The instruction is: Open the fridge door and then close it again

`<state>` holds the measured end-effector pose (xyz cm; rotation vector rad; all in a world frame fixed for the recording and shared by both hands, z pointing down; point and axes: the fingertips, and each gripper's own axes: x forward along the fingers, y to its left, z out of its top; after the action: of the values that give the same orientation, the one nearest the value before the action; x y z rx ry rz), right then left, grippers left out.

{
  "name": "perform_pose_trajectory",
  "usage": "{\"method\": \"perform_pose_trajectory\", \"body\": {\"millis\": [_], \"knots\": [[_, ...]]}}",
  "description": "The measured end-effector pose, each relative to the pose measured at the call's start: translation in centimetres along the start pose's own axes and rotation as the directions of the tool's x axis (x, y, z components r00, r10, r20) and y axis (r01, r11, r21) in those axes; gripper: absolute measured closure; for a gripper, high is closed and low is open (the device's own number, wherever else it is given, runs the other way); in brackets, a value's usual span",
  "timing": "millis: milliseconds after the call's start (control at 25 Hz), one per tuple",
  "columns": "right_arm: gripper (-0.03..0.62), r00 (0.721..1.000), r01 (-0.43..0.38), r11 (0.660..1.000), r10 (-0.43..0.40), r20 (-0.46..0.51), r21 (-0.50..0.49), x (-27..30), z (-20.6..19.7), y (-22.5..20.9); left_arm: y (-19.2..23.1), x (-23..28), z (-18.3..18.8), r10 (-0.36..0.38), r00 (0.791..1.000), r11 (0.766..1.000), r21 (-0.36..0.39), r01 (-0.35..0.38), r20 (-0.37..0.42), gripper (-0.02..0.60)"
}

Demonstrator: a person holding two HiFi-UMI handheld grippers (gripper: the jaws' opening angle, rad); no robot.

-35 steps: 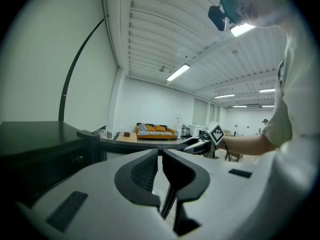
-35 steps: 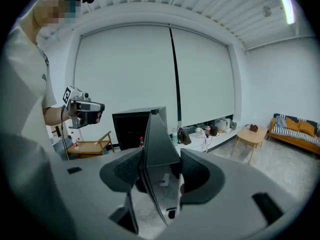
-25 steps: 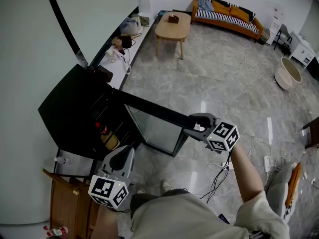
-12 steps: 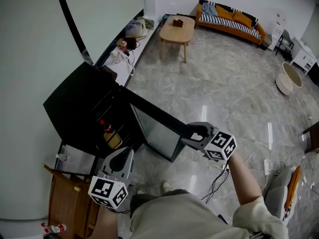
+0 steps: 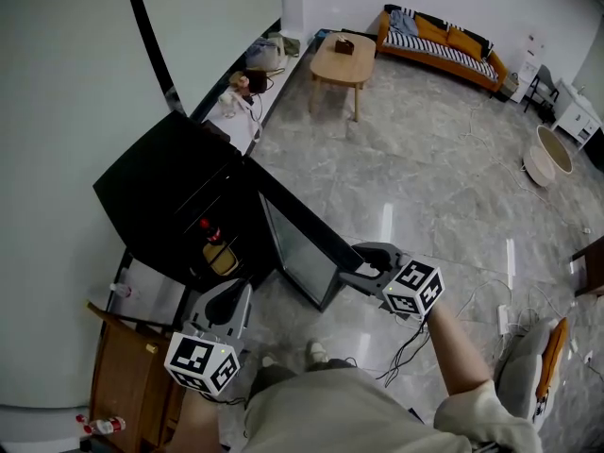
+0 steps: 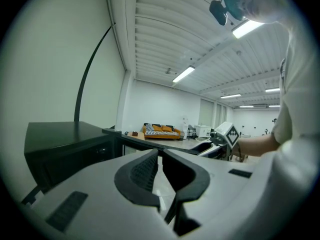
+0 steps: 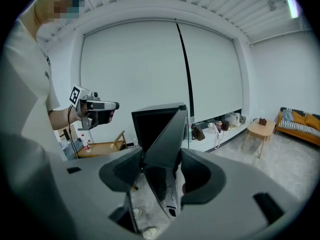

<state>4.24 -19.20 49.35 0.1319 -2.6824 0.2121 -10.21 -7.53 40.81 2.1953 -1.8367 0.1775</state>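
right hand-held gripper [image 5: 354,268] clamps the fridge door [image 5: 300,249] edge (left hand-held gripper [image 5: 226,300] clenched, empty); a skewed pull could slip the pads off.

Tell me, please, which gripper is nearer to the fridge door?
Right. The right gripper clasps the fridge door at its free edge; the left gripper hangs apart from it, low before the open fridge, jaws together.

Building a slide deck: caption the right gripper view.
Right gripper clamps the half-open fridge door edge-on between its jaws.
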Motion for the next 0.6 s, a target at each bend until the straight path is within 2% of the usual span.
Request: {"method": "perform_pose_trajectory", "body": {"millis": [600], "knots": [[0.367,0.998,-0.066,0.998,0.066,0.018,0.014,3.8,1.2,8.6,1.6,-5.7,0.3,0.028,1.0,1.0,0.009,-0.028,0.003,0.552]]}}
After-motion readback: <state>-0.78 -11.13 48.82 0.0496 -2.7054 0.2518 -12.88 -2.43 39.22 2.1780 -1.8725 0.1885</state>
